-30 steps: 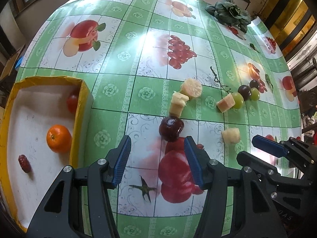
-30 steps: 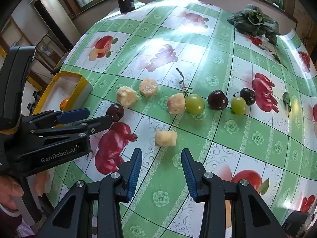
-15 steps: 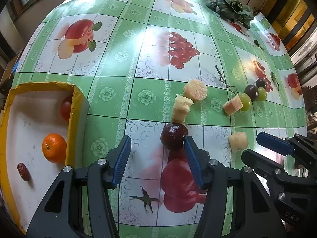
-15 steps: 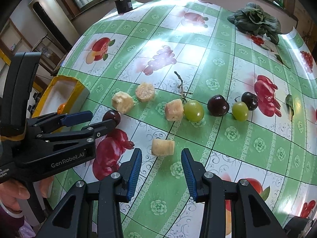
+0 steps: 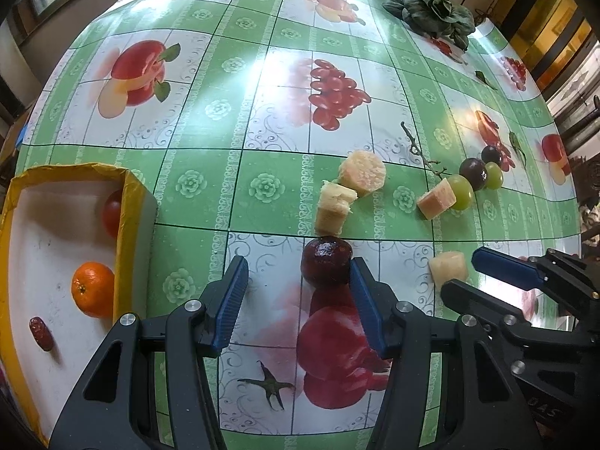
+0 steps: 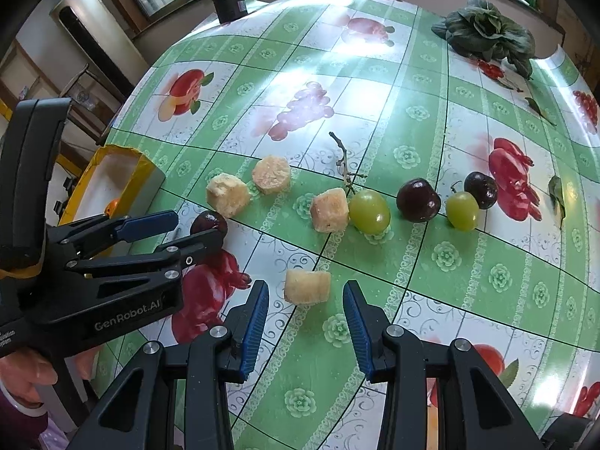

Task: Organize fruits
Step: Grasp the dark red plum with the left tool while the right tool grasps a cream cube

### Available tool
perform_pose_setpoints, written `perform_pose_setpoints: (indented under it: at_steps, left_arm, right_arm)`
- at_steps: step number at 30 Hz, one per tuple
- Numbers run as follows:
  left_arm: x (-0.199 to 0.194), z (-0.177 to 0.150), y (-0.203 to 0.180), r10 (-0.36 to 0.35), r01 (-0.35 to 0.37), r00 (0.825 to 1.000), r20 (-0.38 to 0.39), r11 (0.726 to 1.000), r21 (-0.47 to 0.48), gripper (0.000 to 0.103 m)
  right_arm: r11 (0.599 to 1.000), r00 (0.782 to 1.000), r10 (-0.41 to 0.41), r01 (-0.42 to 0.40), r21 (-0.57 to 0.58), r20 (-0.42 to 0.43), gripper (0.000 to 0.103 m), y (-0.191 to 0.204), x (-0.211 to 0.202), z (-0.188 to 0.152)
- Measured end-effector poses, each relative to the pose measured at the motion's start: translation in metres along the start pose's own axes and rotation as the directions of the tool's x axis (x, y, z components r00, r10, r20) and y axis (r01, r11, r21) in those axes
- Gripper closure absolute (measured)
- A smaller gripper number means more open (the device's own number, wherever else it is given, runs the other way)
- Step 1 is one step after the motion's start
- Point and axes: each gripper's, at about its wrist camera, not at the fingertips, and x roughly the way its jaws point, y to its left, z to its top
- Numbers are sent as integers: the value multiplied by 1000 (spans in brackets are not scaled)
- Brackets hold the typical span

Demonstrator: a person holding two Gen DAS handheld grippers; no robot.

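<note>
Sorting was only partly done, judging by the layout. At far left the yellow-rimmed tray (image 5: 127, 202) stood on the desk (image 5: 232, 120), its floor white and scuffed, its edges wrapped in crinkled yellow tape. It held three pieces: a glossy red round fruit (image 5: 111, 212) tucked in the far corner, a dimpled orange (image 5: 92, 288), and a wrinkled dark-red date (image 5: 41, 333) nearest the camera.

All else lay loose on the glossy oilcloth, printed with green squares and fruit pictures.

Left tool (image 5: 300, 300): jaws spread wide, holding nothing. Dark red cherry (image 5: 326, 266), smooth and shiny, sat at the fingertips, against or just beside the right blue ribbed pad; contact could not be confirmed. It looked the likely next pick.

Beyond it lay two pale yellow chunks, fibrous and rough-cut: a blocky one (image 5: 333, 208) and a rounder one (image 5: 362, 172), touching each other.

Right tool (image 6: 305, 322): likewise open and empty, its pads flanking a fourth pale chunk (image 6: 307, 287) without closing on it.

Farther right ran a row: cube-cut chunk (image 6: 330, 210) touching a smooth green grape (image 6: 369, 212), a bare twig (image 6: 343, 159) behind them, then a dark cherry (image 6: 418, 200), a second green grape (image 6: 462, 211) and a small dark cherry (image 6: 480, 190), the last two touching.

Leafy dark greens (image 6: 487, 30) lay at the far right edge.

Tally: three in, nine loose.
</note>
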Motion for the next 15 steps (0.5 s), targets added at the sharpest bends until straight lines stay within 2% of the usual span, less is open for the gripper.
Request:
perform_pose_setpoints:
  at_steps: [8,9,10,11,14,15]
  left_arm:
    - [2,0,-4,-26,26,1000,-5,999,18,48]
    - [2,0,-4,-31,31,1000,-5,999,16,48]
    - [2,0,-3,-37,37,999,-3,999,14,48]
    - [3,-1,-3,-44,44,999,-4,999,15,49]
    - [3,-3,-4,-42,42,999,2,999,31,73]
    - [2,-4,-5,-54,54,999,2,998,38,77]
  right_arm:
    - [1000,1000,13,-13,-18,-28,64,-1,14,-1]
    - [1000,1000,9,-10,-27,-22,67,0,15,-1]
    - [999,1000,6,-6,-34,-12,75,1,15,-1]
    - [999,1000,8,-9,-35,-9,76,1,16,-1]
    - [999,1000,22,-22,-38,-3,76,0,16,-1]
    - [999,1000,17,-17,-45,-5,76,1,15,-2]
